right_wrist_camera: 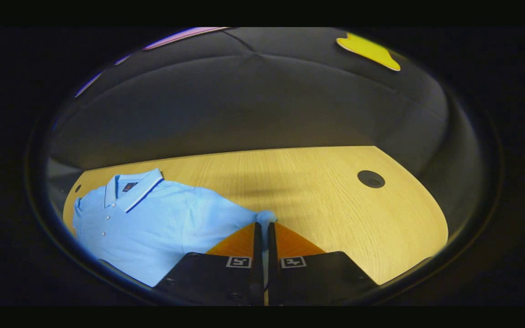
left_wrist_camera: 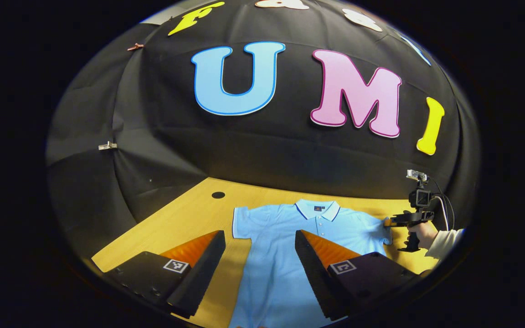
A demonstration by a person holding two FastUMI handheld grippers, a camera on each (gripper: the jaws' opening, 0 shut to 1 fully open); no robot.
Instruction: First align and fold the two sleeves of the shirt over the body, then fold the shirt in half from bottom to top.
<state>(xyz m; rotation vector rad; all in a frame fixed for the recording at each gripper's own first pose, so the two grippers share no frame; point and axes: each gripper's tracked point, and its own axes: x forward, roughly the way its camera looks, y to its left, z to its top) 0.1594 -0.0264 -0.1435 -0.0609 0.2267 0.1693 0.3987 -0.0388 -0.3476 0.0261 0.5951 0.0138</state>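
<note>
A light blue polo shirt (left_wrist_camera: 285, 246) lies flat on the wooden table (left_wrist_camera: 189, 218), collar away from me, in the left gripper view. My left gripper (left_wrist_camera: 259, 241) hangs open above the shirt's left side, nothing between its fingers. At the far right of that view my right gripper (left_wrist_camera: 388, 222), held by a hand, pinches the edge of the shirt's right sleeve. In the right gripper view my right gripper (right_wrist_camera: 263, 225) is shut on the bunched sleeve (right_wrist_camera: 266, 216), and the rest of the shirt (right_wrist_camera: 144, 218) spreads to the left, its striped collar (right_wrist_camera: 130, 187) at the back.
The table (right_wrist_camera: 326, 200) stretches bare to the right of the sleeve, with a round cable hole (right_wrist_camera: 371, 179) near its far edge. Another hole (left_wrist_camera: 218, 195) sits behind the shirt's left shoulder. Black cloth walls close in behind the table.
</note>
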